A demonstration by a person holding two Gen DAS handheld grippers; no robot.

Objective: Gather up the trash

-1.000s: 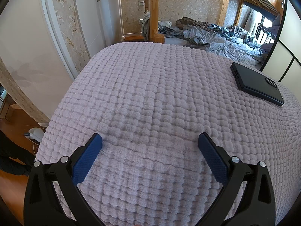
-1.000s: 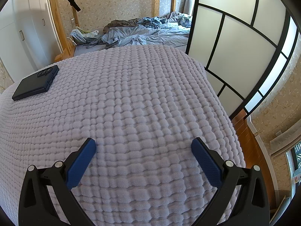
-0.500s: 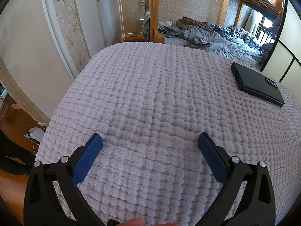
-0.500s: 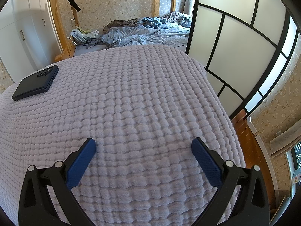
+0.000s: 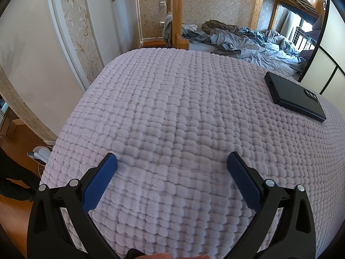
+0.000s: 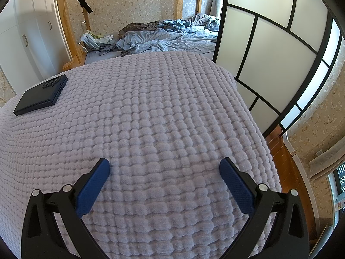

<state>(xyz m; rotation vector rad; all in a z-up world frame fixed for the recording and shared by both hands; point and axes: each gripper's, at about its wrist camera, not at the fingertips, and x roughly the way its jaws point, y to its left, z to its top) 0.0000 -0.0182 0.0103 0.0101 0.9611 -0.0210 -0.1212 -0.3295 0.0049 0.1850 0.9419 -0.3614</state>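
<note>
left wrist view shows the left gripper point(image 5: 172, 165) spread empty over the quilted blanket point(image 5: 172, 108), the right gripper point(image 6: 164, 171) likewise spread, and since no trash is seen, only a dark phone point(image 5: 295, 98), the room should be scanned first

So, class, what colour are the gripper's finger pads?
Blue, textured pads, clearest in the right wrist view.

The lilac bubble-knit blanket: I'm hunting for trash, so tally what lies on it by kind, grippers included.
Flat black rectangular phone-like device: 1
Open black grippers with blue fingers, left gripper and right gripper: 2
Trash pieces on the lilac bubble-knit blanket: 0
Total: 3
</note>
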